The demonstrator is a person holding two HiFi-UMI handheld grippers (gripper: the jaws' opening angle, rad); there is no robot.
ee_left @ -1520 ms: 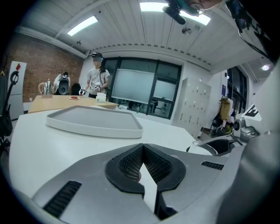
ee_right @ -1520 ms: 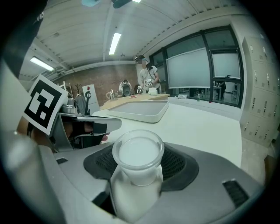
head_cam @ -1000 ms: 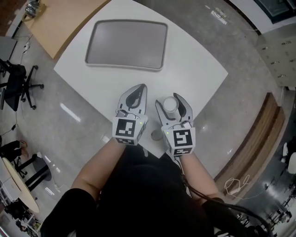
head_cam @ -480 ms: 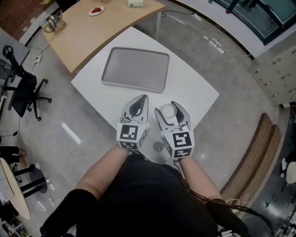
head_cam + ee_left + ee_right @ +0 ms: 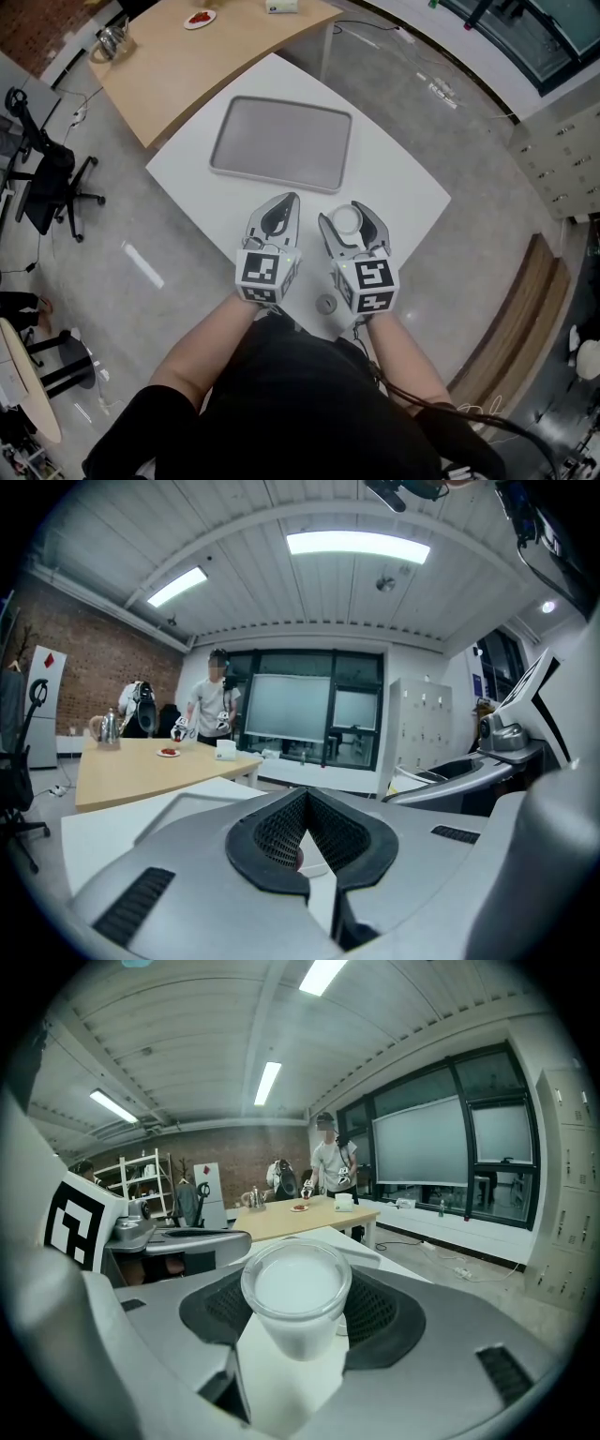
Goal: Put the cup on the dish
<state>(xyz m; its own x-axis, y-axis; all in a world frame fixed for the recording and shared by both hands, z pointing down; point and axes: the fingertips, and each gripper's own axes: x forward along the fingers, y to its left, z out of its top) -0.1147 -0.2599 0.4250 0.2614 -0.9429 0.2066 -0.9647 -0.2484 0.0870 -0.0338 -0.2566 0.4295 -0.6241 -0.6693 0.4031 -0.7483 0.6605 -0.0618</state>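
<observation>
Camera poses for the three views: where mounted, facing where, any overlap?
Head view: on the person's head, looking steeply down at the white table, grey tray; both forearms, left gripper and right gripper show.
Left gripper view: rides the left gripper, looking along its shut, empty jaws across the table; right gripper shows at right.
Right gripper view: rides the right gripper, looking along jaws shut on the cup; left gripper shows at left.
Shared: both gripper views show the wooden table and a standing person.

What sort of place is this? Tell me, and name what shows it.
Probably an open-plan office or lab: a black office chair, a long wooden table and a bank of lockers by the wall.
</observation>
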